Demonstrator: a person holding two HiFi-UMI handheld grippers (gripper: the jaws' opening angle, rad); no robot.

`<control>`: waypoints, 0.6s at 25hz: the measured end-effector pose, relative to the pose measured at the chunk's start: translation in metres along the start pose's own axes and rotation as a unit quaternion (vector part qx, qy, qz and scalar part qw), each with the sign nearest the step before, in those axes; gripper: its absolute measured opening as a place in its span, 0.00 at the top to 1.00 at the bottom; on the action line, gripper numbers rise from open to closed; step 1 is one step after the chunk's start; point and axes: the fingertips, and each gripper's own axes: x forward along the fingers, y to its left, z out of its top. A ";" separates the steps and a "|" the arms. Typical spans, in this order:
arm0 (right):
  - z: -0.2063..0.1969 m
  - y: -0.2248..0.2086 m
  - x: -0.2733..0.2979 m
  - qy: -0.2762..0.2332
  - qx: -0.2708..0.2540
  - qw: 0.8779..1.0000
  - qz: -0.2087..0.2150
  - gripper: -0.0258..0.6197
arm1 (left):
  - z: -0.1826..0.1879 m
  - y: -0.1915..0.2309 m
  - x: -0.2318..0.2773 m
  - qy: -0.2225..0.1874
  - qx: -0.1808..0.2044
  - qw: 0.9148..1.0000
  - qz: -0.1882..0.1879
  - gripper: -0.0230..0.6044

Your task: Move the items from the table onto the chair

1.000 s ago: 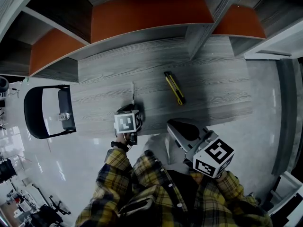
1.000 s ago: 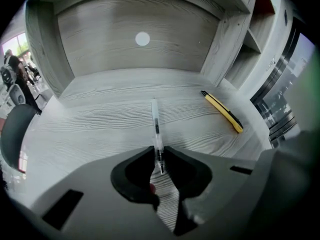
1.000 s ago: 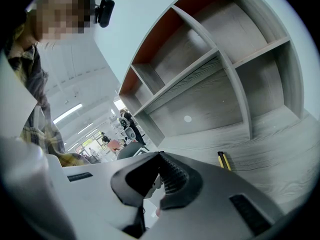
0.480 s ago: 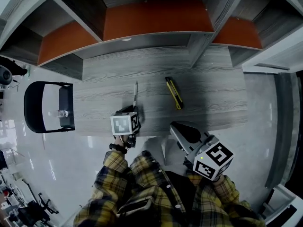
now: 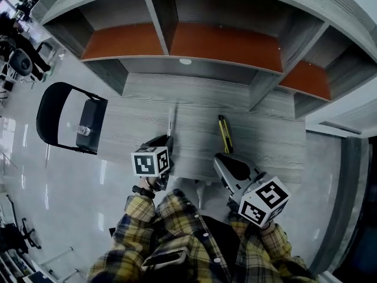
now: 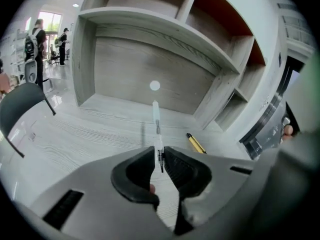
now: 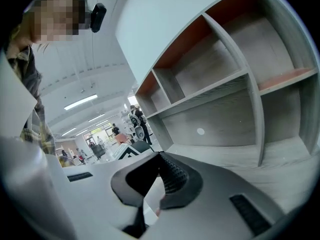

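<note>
The left gripper (image 6: 161, 154) has its fingers closed on the back end of a clear syringe (image 6: 157, 121), which sticks out ahead of them above the surface (image 5: 259, 140), just left of the yellow utility knife (image 5: 225, 133). The right gripper (image 7: 159, 184), near the knife on its other side, has its fingers pressed together on nothing. The black chair (image 5: 97, 114) stands well left of the knife.

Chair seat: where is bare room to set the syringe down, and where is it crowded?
The seat is bare from the bottle to its edge nearer the shelves. A narrower strip lies on the bottle's other side. It is crowded only around the bottle. The left tool grips the syringe.
</note>
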 end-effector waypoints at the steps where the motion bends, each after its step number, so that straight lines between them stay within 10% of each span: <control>1: 0.001 0.003 0.003 0.003 -0.003 1.000 0.008 0.93 | 0.004 0.002 -0.007 -0.011 -0.006 1.000 0.001 0.86; 15: 0.000 0.058 0.081 0.063 -0.018 0.991 0.113 0.93 | 0.018 0.090 -0.103 -0.104 -0.107 0.986 0.071 0.86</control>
